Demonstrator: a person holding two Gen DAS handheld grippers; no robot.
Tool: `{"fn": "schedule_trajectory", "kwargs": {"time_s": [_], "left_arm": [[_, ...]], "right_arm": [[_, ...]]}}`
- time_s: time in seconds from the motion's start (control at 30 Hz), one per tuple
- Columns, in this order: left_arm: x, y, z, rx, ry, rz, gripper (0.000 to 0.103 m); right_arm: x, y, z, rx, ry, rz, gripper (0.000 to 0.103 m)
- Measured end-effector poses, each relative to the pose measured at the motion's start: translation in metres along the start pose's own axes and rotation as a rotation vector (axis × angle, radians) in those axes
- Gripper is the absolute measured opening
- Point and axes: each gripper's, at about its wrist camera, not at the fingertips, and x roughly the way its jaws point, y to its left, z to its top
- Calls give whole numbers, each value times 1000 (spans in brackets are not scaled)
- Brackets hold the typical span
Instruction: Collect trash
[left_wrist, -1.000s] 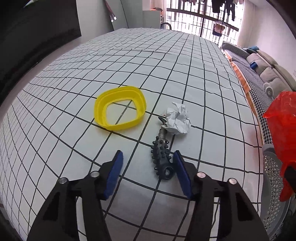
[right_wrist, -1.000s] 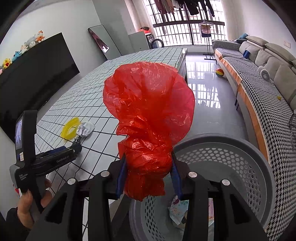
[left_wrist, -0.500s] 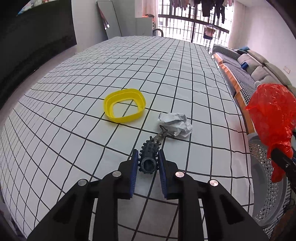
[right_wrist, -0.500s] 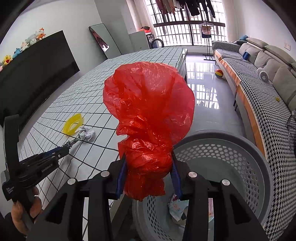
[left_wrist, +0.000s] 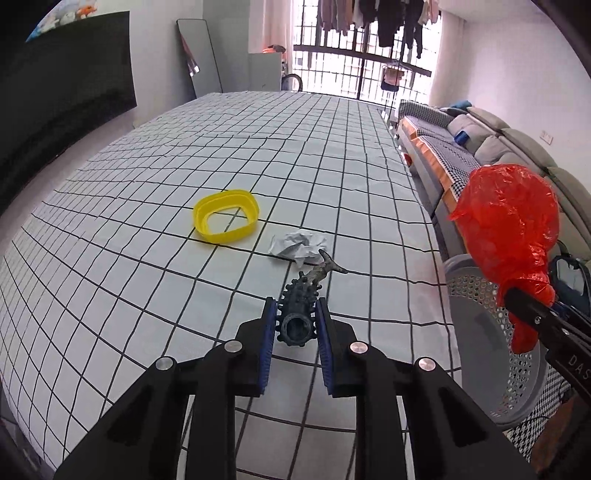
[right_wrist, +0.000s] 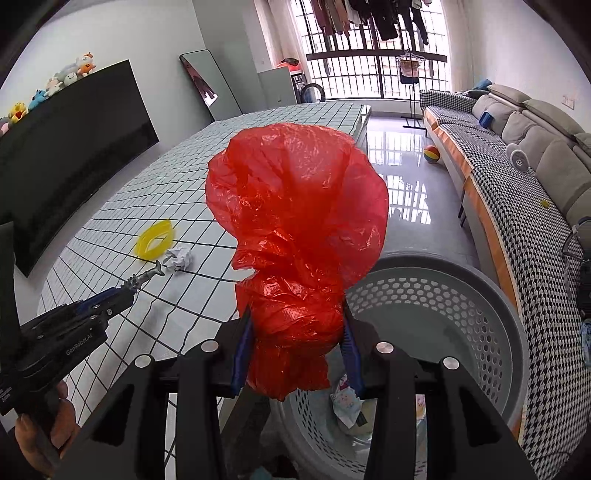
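My left gripper (left_wrist: 295, 317) is shut on a dark knobbly toy fish (left_wrist: 301, 299), lifted off the checked table (left_wrist: 147, 258), tail pointing away. In the right wrist view the same fish (right_wrist: 142, 278) sticks out of the left gripper (right_wrist: 127, 291) above the table. A crumpled white paper ball (left_wrist: 297, 244) and a yellow plastic ring (left_wrist: 225, 220) lie on the table beyond it. My right gripper (right_wrist: 297, 325) is shut on a bunched red plastic bag (right_wrist: 295, 221), held over a grey perforated basket (right_wrist: 461, 306) with some trash inside.
The basket (left_wrist: 491, 332) stands off the table's right edge, beside a houndstooth sofa (right_wrist: 517, 206). A dark screen (right_wrist: 66, 147) lines the left wall. A person's hand (right_wrist: 40, 424) holds the left gripper. A ball (right_wrist: 431, 153) lies on the glossy floor.
The left gripper's jaws closed on the toy fish and lifted it off the table toward me. The right gripper kept the red bag over the basket, barely shifting.
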Motion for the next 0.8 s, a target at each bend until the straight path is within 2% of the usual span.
{"fn": "schedule_trajectory", "kwargs": {"time_s": [0.2,0.5,0.8], "left_arm": [[-9,-37,-3,54,-24,-68,22],[-16,-106,-6,168,-39,-164,22],[-7,-164,-12,254,-9,-208,22]], "right_arm": [[-17,-19,-13,22,-3,-43,40],[-50,-70,-31,98,-21,-122,40],[-61,-119,-53,173,3,-172,40]]}}
